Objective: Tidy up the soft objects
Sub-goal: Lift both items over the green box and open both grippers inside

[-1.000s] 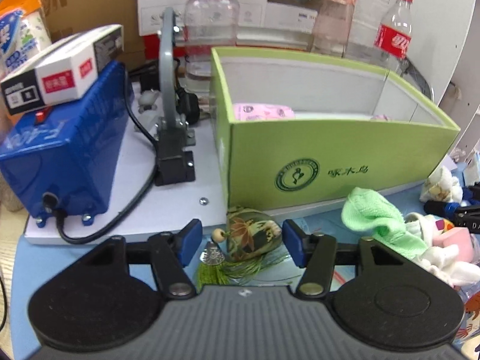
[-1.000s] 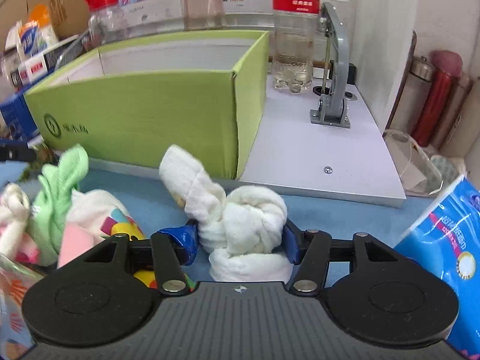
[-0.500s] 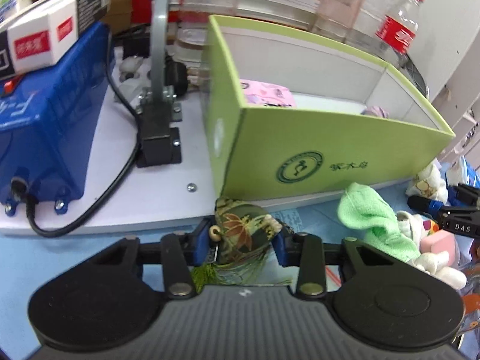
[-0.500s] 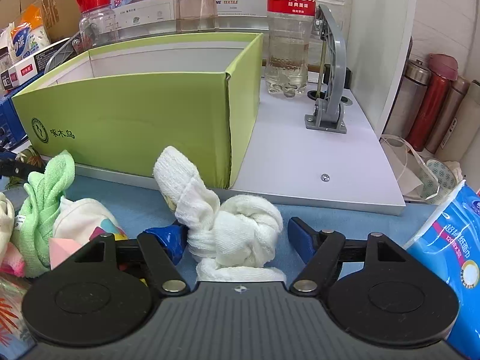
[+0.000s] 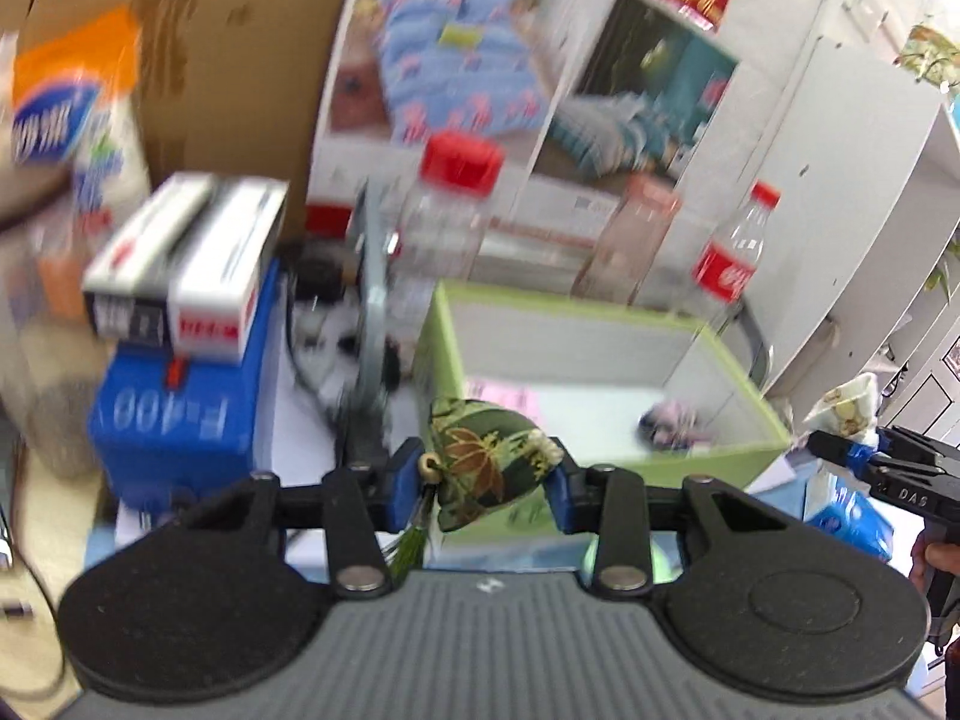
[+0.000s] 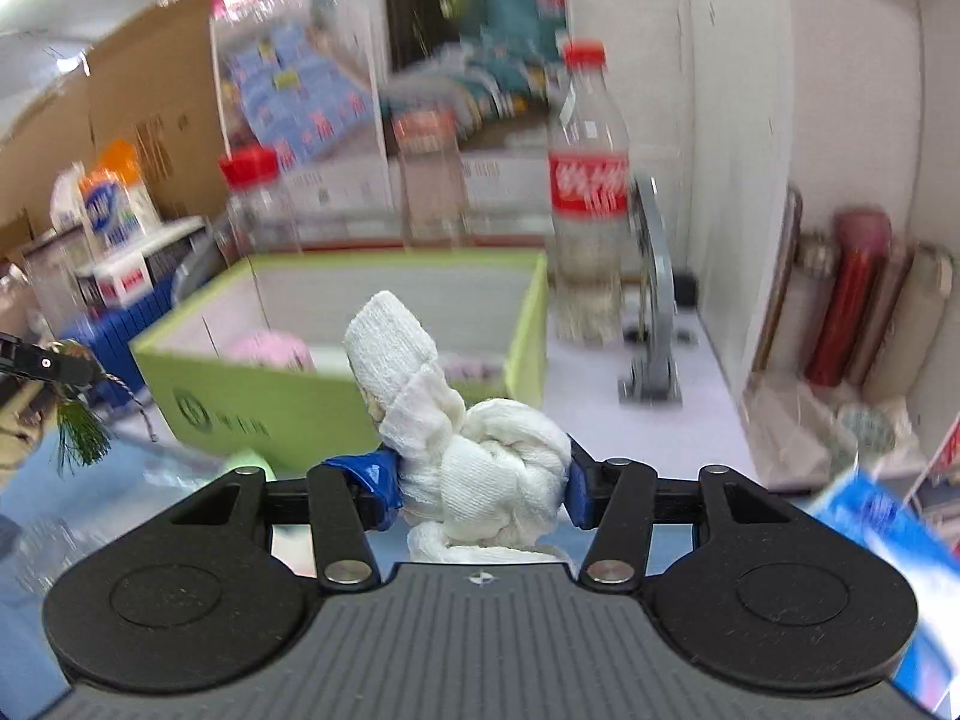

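Observation:
My left gripper [image 5: 489, 489] is shut on a green embroidered sachet [image 5: 486, 468] with a bead and a green tassel, held in the air in front of the open green box [image 5: 708, 468]. Inside the box lie a pink soft item [image 5: 510, 399] and a small purple one [image 5: 669, 426]. My right gripper [image 6: 480, 489] has its jaws closing on a knotted white cloth [image 6: 480, 474], pads pressing its sides, lifted before the same green box [image 6: 252, 402]. In the right wrist view the sachet's tassel [image 6: 81, 429] hangs at the far left. The right gripper [image 5: 840, 450] shows in the left wrist view.
Behind the box stand a red-capped jar [image 5: 447, 228], a clear jar [image 6: 429, 174] and a cola bottle [image 6: 591, 204]. A blue machine [image 5: 174, 426] with small boxes on it sits left. Flasks [image 6: 846, 300] line the right wall. A blue tissue pack [image 6: 888, 534] lies at right.
The left gripper shut on the sachet and lifted it off the table. The right gripper's jaws widened, then closed on the white cloth and raised it. Both views tilted upward.

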